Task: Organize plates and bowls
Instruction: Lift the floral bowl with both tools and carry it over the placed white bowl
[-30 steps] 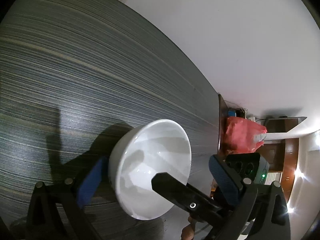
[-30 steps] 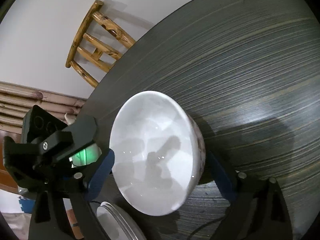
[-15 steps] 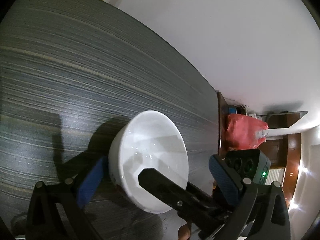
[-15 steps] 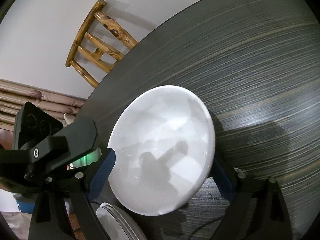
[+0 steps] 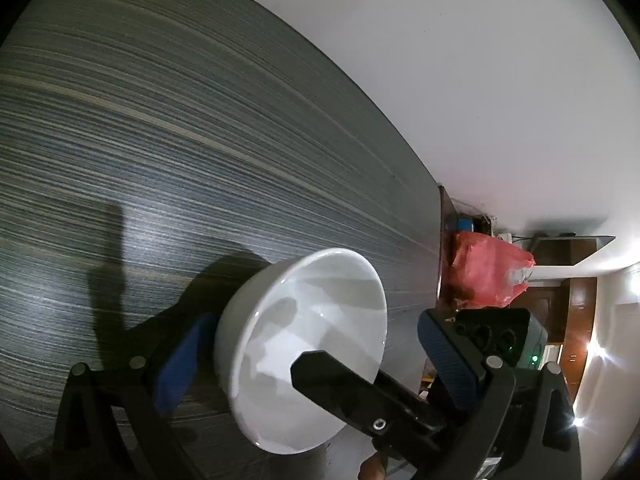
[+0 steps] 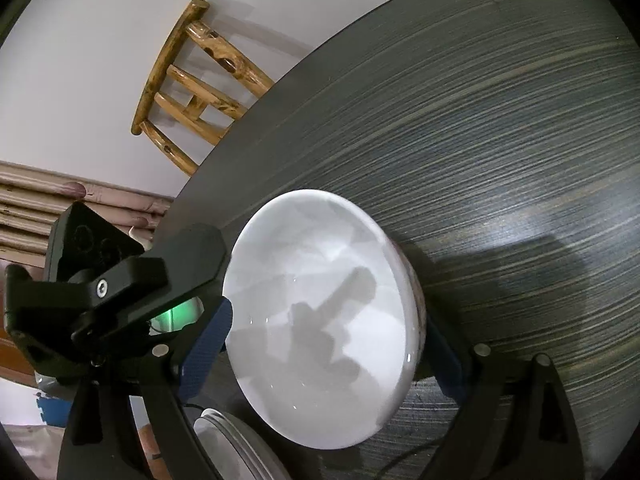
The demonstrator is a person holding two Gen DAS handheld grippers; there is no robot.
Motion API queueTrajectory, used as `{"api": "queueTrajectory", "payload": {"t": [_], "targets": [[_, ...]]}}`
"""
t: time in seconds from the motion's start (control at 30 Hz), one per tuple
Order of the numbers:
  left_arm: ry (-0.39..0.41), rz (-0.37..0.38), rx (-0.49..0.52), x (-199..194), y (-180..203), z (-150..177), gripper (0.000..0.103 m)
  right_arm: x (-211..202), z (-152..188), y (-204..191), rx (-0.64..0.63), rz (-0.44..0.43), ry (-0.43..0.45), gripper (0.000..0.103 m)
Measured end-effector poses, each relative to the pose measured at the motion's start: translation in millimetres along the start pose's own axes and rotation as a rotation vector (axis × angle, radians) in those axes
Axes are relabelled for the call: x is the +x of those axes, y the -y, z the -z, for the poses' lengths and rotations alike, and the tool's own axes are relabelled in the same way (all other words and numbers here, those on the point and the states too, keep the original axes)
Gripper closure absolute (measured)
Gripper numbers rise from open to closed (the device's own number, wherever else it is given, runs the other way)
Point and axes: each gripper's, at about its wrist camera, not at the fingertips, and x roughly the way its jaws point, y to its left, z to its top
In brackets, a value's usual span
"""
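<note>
A white bowl [image 6: 320,320] lies tipped on its side on the dark striped table [image 6: 500,140], its mouth turned towards the right wrist camera. My right gripper [image 6: 328,320] is shut on it, blue pads against its two sides, and the jaws have just been closing further on it. In the left wrist view the same bowl [image 5: 304,344] sits between the fingers of my left gripper [image 5: 312,332], which stands open: the left pad is close to the bowl's outer wall and the right pad is well clear. One black finger [image 5: 332,376] of the right gripper crosses the bowl's mouth.
A stack of pale plates [image 6: 236,448] shows at the bottom of the right wrist view, near the table's edge. A wooden chair [image 6: 192,84] stands by the wall past the table. Beyond the far table edge is a red bag [image 5: 488,276].
Half a second ago the bowl's mouth was turned more fully towards the right wrist camera; now it has tipped back. In the left wrist view the bowl sits slightly further right.
</note>
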Motion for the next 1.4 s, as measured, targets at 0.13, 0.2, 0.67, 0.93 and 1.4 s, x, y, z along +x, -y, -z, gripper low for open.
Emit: {"api": "queueTrajectory", "payload": {"t": [0.13,0.2,0.67,0.93,1.4], "targets": [[0.010,-0.014,0.000,-4,1,3,0.000,2,1,-3,0.001,-0.002,-0.007,0.013],[0.012,-0.013,0.002,-7,2,3,0.000,1,2,-6,-0.012,0.005,-0.002,0.013],[0.041,-0.013,-0.015,-41,2,14,0.000,-6,14,-34,-0.027,0.005,-0.021,0.013],[0.068,-0.003,-0.021,-77,2,14,0.000,-9,17,-67,-0.054,0.006,-0.030,0.013],[0.164,-0.005,-0.046,-170,-11,10,0.000,1,15,-162,-0.154,-0.022,-0.049,0.013]]}}
